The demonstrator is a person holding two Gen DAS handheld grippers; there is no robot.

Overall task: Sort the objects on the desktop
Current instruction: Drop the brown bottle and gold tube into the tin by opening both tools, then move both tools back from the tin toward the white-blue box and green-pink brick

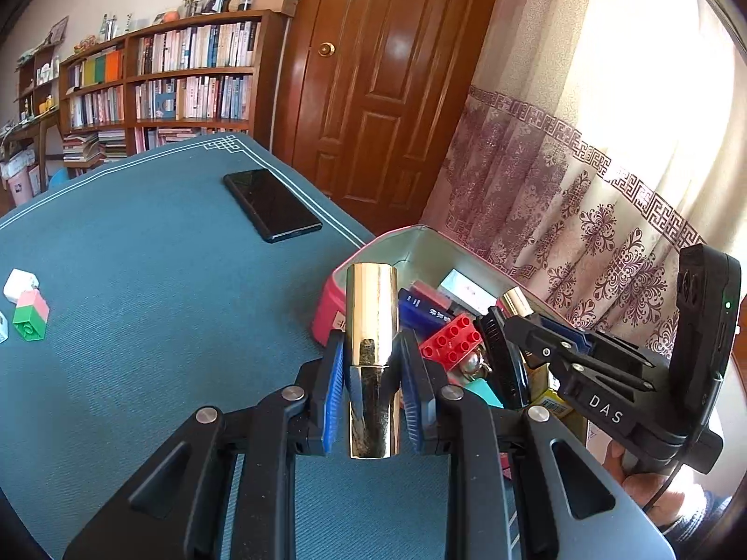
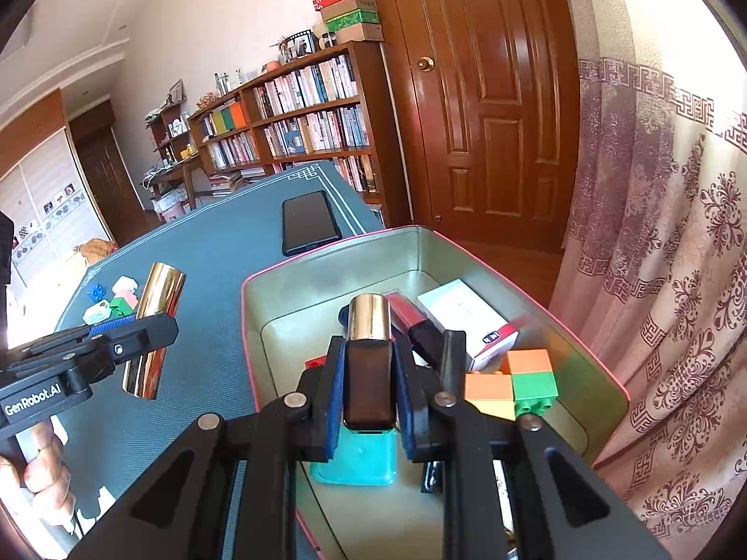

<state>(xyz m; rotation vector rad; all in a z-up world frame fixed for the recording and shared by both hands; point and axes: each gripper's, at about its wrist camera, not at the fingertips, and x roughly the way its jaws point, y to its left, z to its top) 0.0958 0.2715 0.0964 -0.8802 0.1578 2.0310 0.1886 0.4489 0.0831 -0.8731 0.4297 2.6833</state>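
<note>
- the tin box (image 2: 467, 252) is crowded: a white carton (image 2: 462, 312), an orange and green block stack (image 2: 527, 375), a teal piece (image 2: 359, 457) and dark items fill most of its floor.
- bare floor shows only along the tin's far left inside wall.
- the right gripper (image 2: 369, 373), clamped on a dark bottle with a gold cap (image 2: 369, 354), hangs over the tin's middle.
- the left gripper (image 1: 372, 373), clamped on a gold tube (image 1: 372, 354), sits just beside the tin's left wall.
- open teal tabletop (image 1: 154, 280) lies between the tin and the small blocks (image 2: 116, 301) at the far left.
- a black phone (image 1: 271, 204) lies near the table's far edge, behind the tin.
</note>
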